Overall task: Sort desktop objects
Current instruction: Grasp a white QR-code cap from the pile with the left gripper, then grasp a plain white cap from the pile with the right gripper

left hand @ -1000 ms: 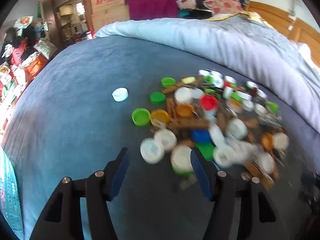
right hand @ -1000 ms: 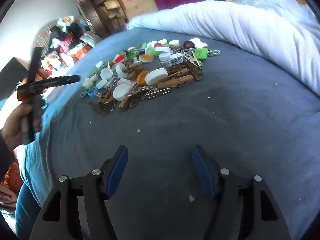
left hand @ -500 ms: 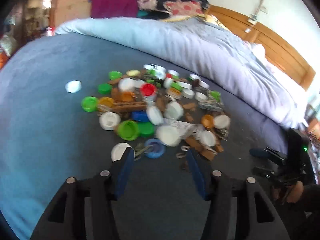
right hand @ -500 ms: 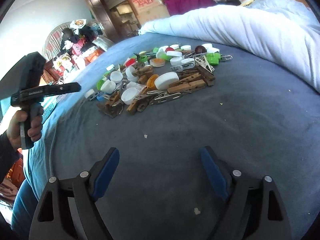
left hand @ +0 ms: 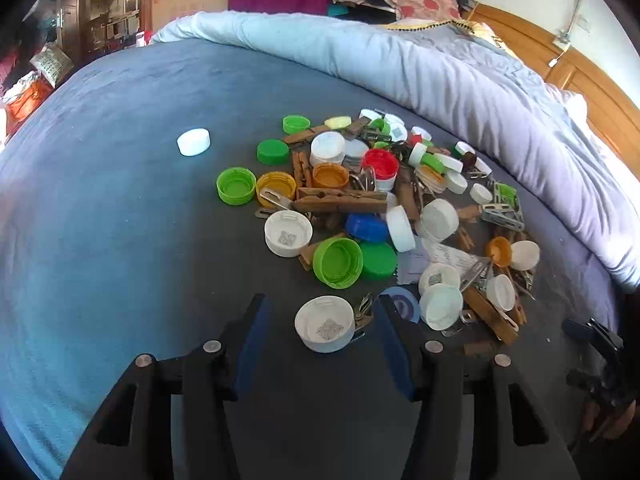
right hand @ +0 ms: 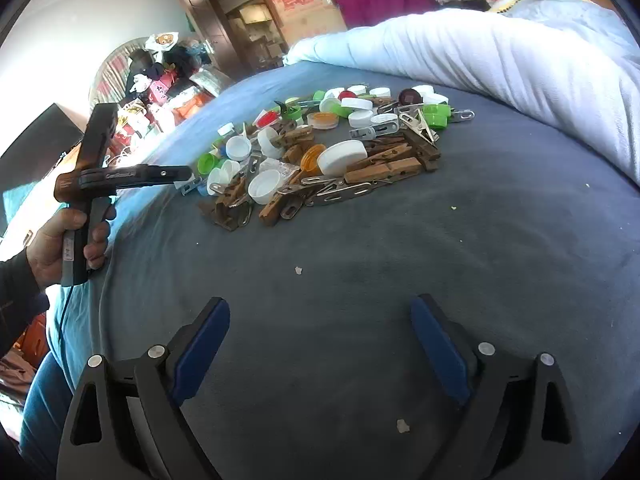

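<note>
A pile of bottle caps, wooden clothespins and metal clips lies on a blue bedsheet; it also shows in the right wrist view. My left gripper is open, its blue pads either side of an upturned white cap at the pile's near edge, not touching it. One white cap lies apart to the far left. My right gripper is wide open and empty above bare sheet, well short of the pile. The left gripper shows there, hand-held, at the pile's left edge.
A rolled pale-blue quilt borders the far and right side of the sheet. A wooden headboard stands at the back right. Boxes, bags and clutter fill the room beyond the bed's left edge. Small crumbs dot the sheet.
My left gripper has moved forward until a white cap sits between its open pads. My right gripper has opened wider and stayed about where it was.
</note>
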`<control>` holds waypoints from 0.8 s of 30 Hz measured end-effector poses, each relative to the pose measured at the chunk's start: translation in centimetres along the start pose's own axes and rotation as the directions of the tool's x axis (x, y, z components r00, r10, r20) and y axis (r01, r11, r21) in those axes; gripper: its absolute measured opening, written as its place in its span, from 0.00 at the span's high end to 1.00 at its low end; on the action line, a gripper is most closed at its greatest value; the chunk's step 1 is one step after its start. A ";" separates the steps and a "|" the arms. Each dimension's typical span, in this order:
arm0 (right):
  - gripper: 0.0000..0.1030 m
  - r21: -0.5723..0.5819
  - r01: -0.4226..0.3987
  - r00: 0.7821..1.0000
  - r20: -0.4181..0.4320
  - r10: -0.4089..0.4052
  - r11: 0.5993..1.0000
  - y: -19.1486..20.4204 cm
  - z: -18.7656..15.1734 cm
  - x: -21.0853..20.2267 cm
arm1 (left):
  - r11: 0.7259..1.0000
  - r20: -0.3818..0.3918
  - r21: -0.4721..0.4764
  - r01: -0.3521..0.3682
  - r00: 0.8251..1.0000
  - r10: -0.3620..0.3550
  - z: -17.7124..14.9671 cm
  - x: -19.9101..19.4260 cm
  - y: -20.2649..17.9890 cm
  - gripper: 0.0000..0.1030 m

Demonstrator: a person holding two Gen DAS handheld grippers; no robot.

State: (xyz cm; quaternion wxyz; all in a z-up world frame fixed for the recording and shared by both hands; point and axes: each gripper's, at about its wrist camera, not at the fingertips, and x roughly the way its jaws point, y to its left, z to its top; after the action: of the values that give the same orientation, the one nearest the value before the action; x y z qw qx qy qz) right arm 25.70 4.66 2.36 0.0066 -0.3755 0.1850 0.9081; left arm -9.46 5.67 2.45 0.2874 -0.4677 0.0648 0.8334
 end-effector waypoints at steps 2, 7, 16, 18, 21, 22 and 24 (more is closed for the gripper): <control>0.10 0.000 0.000 1.000 0.000 0.000 1.000 0.0 0.0 0.0 | 1.000 0.003 0.007 -0.016 1.000 0.016 0.0 0.0 -0.2 0.56; 0.18 0.000 0.030 0.999 0.016 -0.030 1.000 0.1 0.0 -0.3 | 0.999 0.014 0.029 -0.040 0.999 0.039 -0.6 -0.6 -0.9 0.70; 0.26 -0.237 -0.018 0.997 0.069 0.035 0.971 6.5 4.1 -0.1 | 0.988 0.151 -0.062 -0.143 0.977 0.151 -2.7 -4.5 1.2 0.70; 0.30 -0.232 -0.048 0.995 0.075 0.067 0.971 7.1 5.8 1.0 | 0.987 0.145 -0.079 -0.138 0.978 0.149 -3.3 -4.3 1.9 0.70; 0.45 -0.228 -0.036 0.997 0.064 0.052 0.973 6.6 7.8 3.2 | 0.989 0.140 -0.089 -0.122 0.981 0.134 -3.8 -3.9 2.0 0.70; 0.47 -0.232 -0.022 0.998 0.049 0.035 0.972 6.3 8.2 4.0 | 0.989 0.137 -0.087 -0.118 0.982 0.129 -4.0 -3.8 2.0 0.70; 0.50 -0.269 0.007 1.000 0.021 -0.001 0.963 6.2 8.9 5.4 | 0.990 0.136 -0.086 -0.114 0.983 0.125 -4.1 -3.6 1.9 0.70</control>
State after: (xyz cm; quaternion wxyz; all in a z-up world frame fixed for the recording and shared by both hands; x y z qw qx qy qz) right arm 14.86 1.23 6.47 -0.0406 -0.3639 0.0590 0.9287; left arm -6.05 1.04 2.81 0.2222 -0.4138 0.0400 0.8819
